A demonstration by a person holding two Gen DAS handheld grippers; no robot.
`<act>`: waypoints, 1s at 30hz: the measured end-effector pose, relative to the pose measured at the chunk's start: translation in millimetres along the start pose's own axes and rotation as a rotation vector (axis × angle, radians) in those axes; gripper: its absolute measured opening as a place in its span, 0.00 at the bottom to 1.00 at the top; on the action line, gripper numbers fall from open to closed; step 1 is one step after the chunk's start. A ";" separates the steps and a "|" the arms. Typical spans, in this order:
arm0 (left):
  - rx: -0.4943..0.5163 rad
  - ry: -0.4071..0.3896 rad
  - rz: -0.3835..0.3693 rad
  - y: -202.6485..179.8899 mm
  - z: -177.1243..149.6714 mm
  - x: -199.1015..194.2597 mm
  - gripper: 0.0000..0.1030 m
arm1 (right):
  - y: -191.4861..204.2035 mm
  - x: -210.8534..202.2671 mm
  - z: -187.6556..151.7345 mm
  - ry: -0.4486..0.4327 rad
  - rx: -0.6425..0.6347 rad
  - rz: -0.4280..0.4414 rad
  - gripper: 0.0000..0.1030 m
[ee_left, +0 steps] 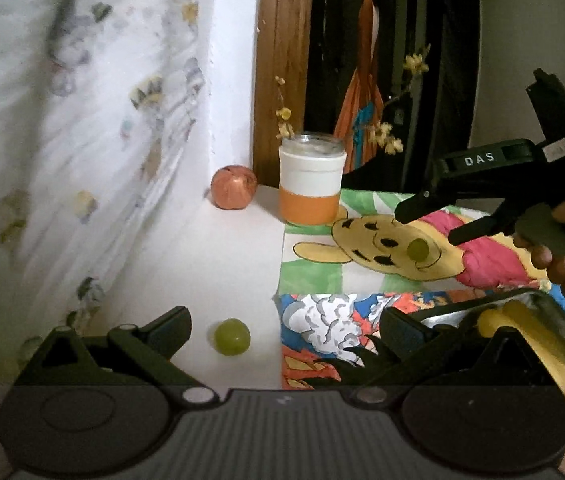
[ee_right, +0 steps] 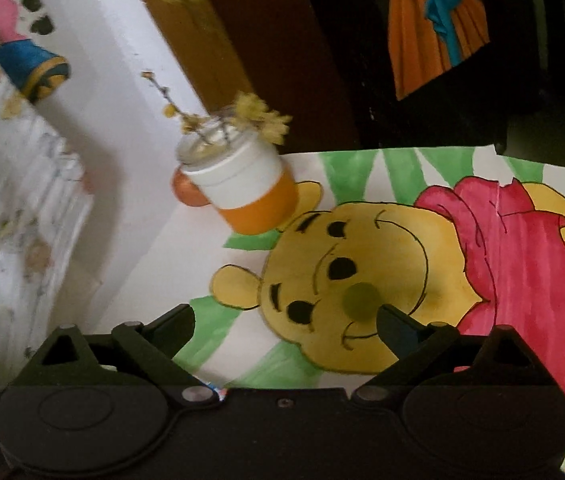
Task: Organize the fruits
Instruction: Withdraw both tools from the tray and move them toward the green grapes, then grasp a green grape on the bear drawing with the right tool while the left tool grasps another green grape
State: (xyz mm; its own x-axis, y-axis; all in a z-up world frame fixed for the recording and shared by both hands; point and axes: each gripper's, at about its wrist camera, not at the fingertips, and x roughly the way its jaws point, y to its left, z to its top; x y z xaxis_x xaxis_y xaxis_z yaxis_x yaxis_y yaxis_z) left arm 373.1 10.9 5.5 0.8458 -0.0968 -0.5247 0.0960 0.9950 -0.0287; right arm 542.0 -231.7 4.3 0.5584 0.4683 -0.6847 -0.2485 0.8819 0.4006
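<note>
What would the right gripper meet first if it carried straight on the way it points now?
Most likely the green grape lying on the bear drawing. The right gripper has its fingers open, and the grape sits just ahead, close by one finger. Depth is unclear; it could reach the paper first.

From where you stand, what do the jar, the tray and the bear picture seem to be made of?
Jar: likely glass, judging by its clear rim, under a matte white and orange coat or sleeve. Tray: probably metal; its rim is grey and shiny. Bear picture: paper, flat with cut edges, seemingly hand-coloured with streaky strokes.
</note>
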 end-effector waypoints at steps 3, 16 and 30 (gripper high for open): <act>-0.012 0.031 0.007 1.8 0.9 11.4 0.96 | -4.2 11.8 0.5 0.008 0.006 0.014 0.91; -0.088 0.090 0.012 12.1 -0.3 39.4 0.81 | -1.4 27.2 7.0 -0.026 -0.046 0.037 0.85; -0.101 0.108 0.041 12.6 -2.7 45.2 0.73 | -17.3 32.0 15.8 -0.028 -0.015 -0.024 0.85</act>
State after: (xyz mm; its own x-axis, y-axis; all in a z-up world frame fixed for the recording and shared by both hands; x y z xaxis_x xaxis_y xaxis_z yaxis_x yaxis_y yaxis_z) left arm 411.2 19.1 -20.9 0.7861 -0.0583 -0.6154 0.0048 0.9961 -0.0881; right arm 576.6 -232.8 -14.9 0.5864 0.4459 -0.6763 -0.2467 0.8935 0.3752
